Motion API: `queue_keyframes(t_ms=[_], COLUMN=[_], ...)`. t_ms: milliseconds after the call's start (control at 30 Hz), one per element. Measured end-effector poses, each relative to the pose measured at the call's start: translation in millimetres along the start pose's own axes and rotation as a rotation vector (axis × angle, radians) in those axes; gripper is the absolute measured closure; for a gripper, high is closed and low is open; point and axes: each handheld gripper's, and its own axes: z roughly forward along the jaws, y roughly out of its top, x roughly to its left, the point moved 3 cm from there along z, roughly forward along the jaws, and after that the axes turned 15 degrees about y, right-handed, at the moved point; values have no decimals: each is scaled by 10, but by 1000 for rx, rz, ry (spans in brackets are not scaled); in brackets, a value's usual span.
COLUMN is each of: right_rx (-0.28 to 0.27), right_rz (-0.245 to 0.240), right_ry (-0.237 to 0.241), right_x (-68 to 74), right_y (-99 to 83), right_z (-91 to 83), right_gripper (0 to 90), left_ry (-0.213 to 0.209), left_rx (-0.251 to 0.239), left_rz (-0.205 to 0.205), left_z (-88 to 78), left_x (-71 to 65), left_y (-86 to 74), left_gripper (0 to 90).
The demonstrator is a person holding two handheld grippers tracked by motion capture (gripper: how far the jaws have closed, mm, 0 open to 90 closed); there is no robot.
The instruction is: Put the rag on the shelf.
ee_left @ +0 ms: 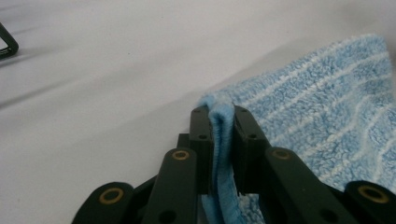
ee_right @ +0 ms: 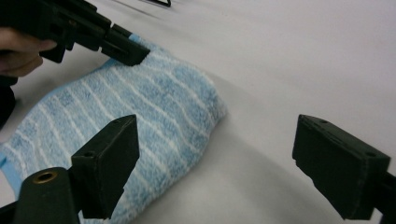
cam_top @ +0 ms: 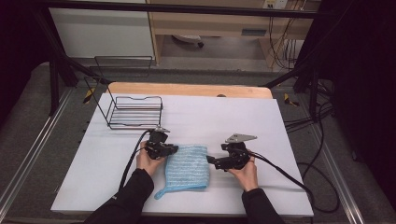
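Note:
A folded light-blue towel with white stripes [cam_top: 188, 165] lies on the white table top [cam_top: 233, 116]. My left gripper [cam_top: 173, 149] sits at the towel's upper left corner. In the left gripper view that gripper [ee_left: 222, 116] is shut on a pinched-up fold of the towel [ee_left: 327, 102]. My right gripper [cam_top: 210, 161] stands open just off the towel's right edge. The right gripper view has its jaws wide apart [ee_right: 215, 144] with bare table between them, the towel [ee_right: 154, 107] by the left jaw, and the left gripper [ee_right: 130, 53] at the far corner.
A black wire rack [cam_top: 135, 112] stands at the back left of the table; one of its corners [ee_left: 7, 44] shows in the left gripper view. A small hanging loop [cam_top: 161, 192] sticks out at the towel's near left corner. Cables trail from both grippers.

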Motion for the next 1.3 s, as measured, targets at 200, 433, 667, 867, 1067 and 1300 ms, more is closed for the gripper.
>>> queue_keyframes(t_ms=[200,433,667,867,1067,1300], right_rx=[8,67,87,99,98,85], right_rz=[14,77,121,158,177,169], right_ry=[-13,-53,-15,17,27,24], right_x=[-79,-242,-257,-258,-248,-229], right_y=[114,101,78,73,74,88], right_z=[163,337,382,397,399,378], right_gripper=[322,550,684,757,805,823], left_ry=[-5,-5,-8,-29,-46,-40], left_rx=[-19,-27,-31,-21,-21,-45], left_rz=[-2,12,13,-9,-26,-18], left_z=[13,18,20,24,21,-23], left_x=[7,4,7,34,51,44], left_y=[-21,-28,-31,-27,-25,-12], left_gripper=[798,795,791,793,803,817])
